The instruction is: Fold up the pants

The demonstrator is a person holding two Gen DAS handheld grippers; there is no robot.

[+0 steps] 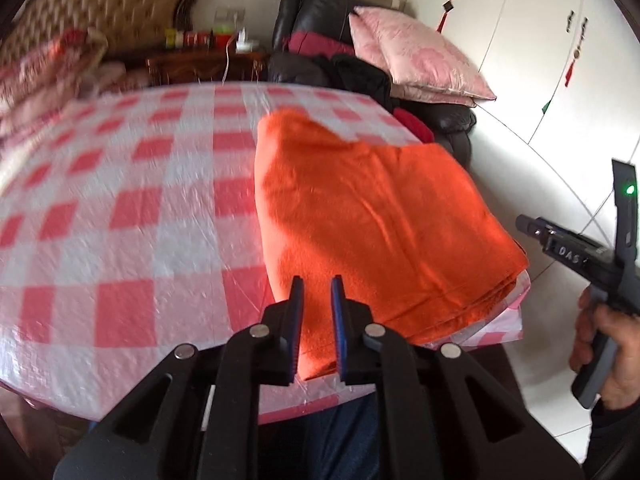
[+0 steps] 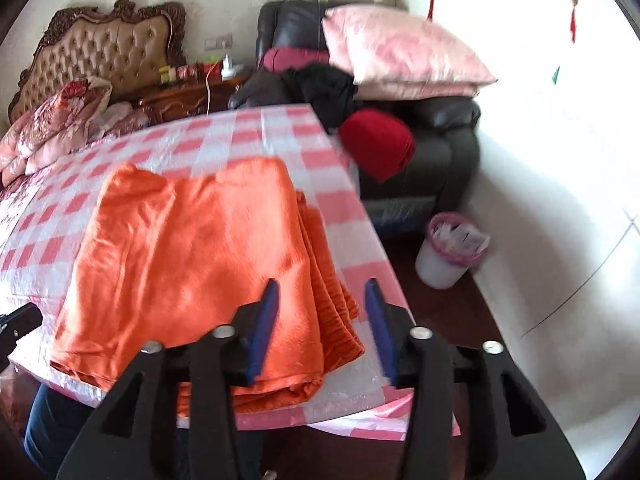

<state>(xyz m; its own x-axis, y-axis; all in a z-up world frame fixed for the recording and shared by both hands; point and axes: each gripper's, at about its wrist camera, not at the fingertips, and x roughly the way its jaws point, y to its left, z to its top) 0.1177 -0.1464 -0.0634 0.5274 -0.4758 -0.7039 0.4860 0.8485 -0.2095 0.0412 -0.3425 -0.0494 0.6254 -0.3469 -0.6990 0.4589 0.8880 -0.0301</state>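
Note:
The orange pants (image 1: 372,216) lie folded into a thick stack at the near right corner of the table with the pink-and-white checked cloth (image 1: 132,216). My left gripper (image 1: 318,284) is open and empty, held just above the stack's near left corner. In the right wrist view the pants (image 2: 192,256) show several layered edges on their right side. My right gripper (image 2: 322,290) is open and empty above the stack's near right edge. The right gripper's body is seen in the left wrist view (image 1: 592,256), off the table's right side.
A dark leather armchair (image 2: 436,152) piled with pink pillows (image 2: 400,52), dark clothes and a red bundle (image 2: 380,140) stands beyond the table. A white bin (image 2: 444,248) sits on the floor at right. A bed with a tufted headboard (image 2: 100,52) is at far left.

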